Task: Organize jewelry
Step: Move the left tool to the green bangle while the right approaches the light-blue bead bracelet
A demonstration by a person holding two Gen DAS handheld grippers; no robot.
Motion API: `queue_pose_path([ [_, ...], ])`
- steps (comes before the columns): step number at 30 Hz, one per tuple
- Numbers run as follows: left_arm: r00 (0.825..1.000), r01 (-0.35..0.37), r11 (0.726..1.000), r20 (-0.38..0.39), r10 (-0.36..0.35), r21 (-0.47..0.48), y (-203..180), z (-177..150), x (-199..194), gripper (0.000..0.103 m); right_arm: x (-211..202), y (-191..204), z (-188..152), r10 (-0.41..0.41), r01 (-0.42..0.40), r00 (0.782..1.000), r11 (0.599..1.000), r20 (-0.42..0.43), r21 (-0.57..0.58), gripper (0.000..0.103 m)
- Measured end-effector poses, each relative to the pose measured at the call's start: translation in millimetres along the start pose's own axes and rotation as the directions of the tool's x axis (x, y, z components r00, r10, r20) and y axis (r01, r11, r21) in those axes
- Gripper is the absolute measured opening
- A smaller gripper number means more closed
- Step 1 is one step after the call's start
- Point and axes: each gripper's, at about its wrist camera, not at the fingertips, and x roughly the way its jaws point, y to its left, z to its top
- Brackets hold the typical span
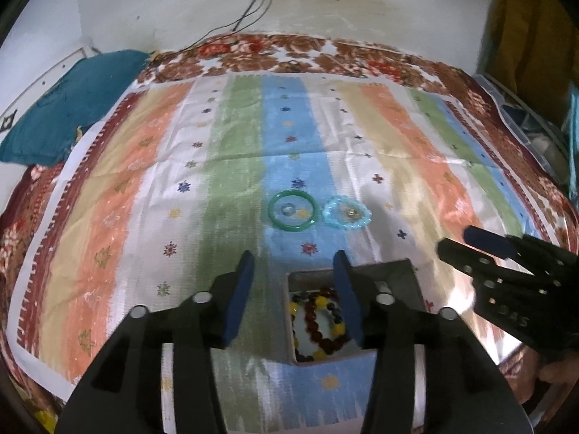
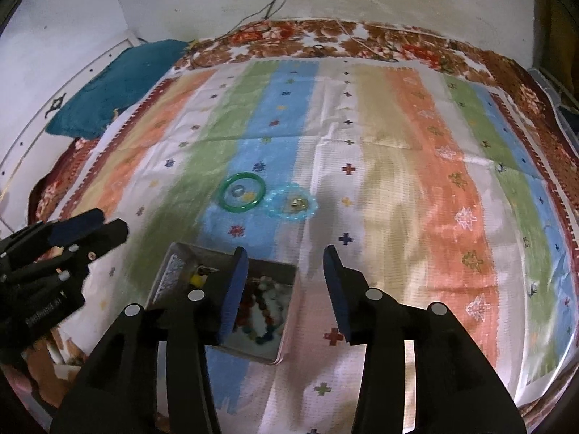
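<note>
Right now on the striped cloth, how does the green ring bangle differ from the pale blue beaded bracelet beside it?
The smooth green ring bangle is one solid, even hoop; the pale blue beaded bracelet is a bumpy loop of translucent beads. The bangle is deeper in colour and looks slightly wider. A small clear, glassy piece lies inside the bangle, a small golden one inside the bracelet. Both lie flat, side by side, outside the open metal box.

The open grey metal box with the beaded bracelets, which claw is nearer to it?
Left. The left claw hangs right over the open grey metal box, one finger across its opening. The right claw sits just beside it, over the striped cloth.
</note>
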Motion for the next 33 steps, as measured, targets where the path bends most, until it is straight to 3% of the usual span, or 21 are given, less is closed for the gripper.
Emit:
queue_pose_path([
  [12, 0.999, -0.045, 0.999, -0.029, 0.045, 0.008, 3.5, 18.6, 26.3, 0.073, 11.8, -4.9, 12.1, -0.014, 0.014, 1.0, 1.0, -0.012, 0.008, 0.061],
  [21, 0.994, -0.068, 0.998, -0.085, 0.067, -0.012, 12.3, 28.3, 55.2, 0.073, 34.8, -4.6, 27.3, -0.062, 0.062, 0.997, 0.998, -0.036, -0.018, 0.065],
  [33, 0.99, -0.055, 0.998, -0.131, 0.052, -0.024, 13.7, 41.5, 89.8, 0.074, 64.8, -12.1, 41.5, -0.042, 0.043, 0.995, 0.999, -0.088, 0.007, 0.065],
])
